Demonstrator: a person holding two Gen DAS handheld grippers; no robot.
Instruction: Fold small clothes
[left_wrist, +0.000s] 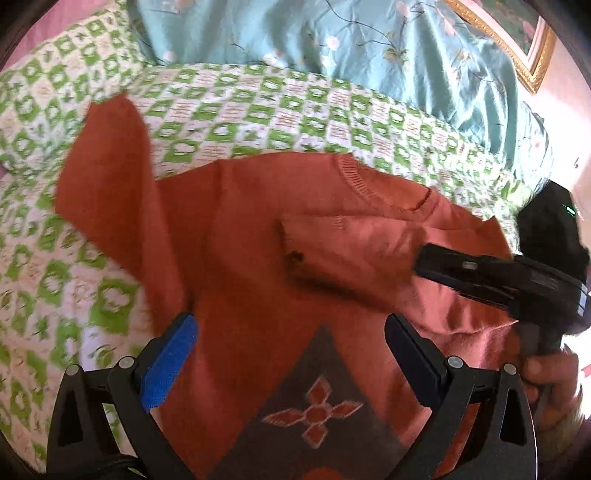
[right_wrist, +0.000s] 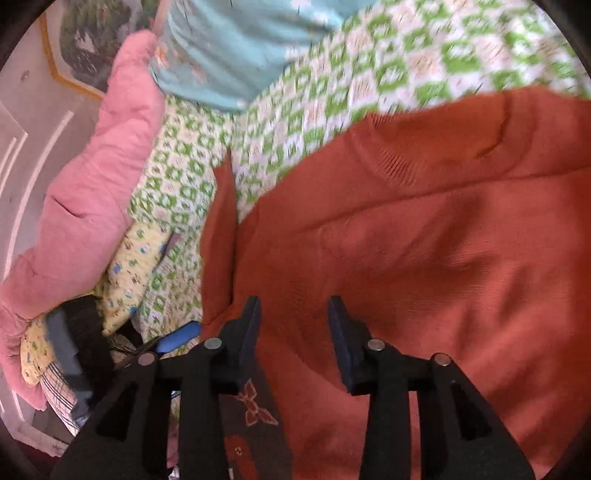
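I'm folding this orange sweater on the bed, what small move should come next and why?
Probably take the left gripper, open above the sweater, to the sleeve spread over the green checked cover and fold it inward; the other sleeve already lies across the chest.

Bright daylight, with glare at the left wrist view's lower right edge. Fisheye bending and dark corners; motion blur smears both views.

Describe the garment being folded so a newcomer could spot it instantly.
On the green-and-white checked bedspread, below the pale blue floral quilt, lies a rust-orange knitted sweater. Only it has a ribbed round collar and a dark grey triangle bearing an orange flower motif.
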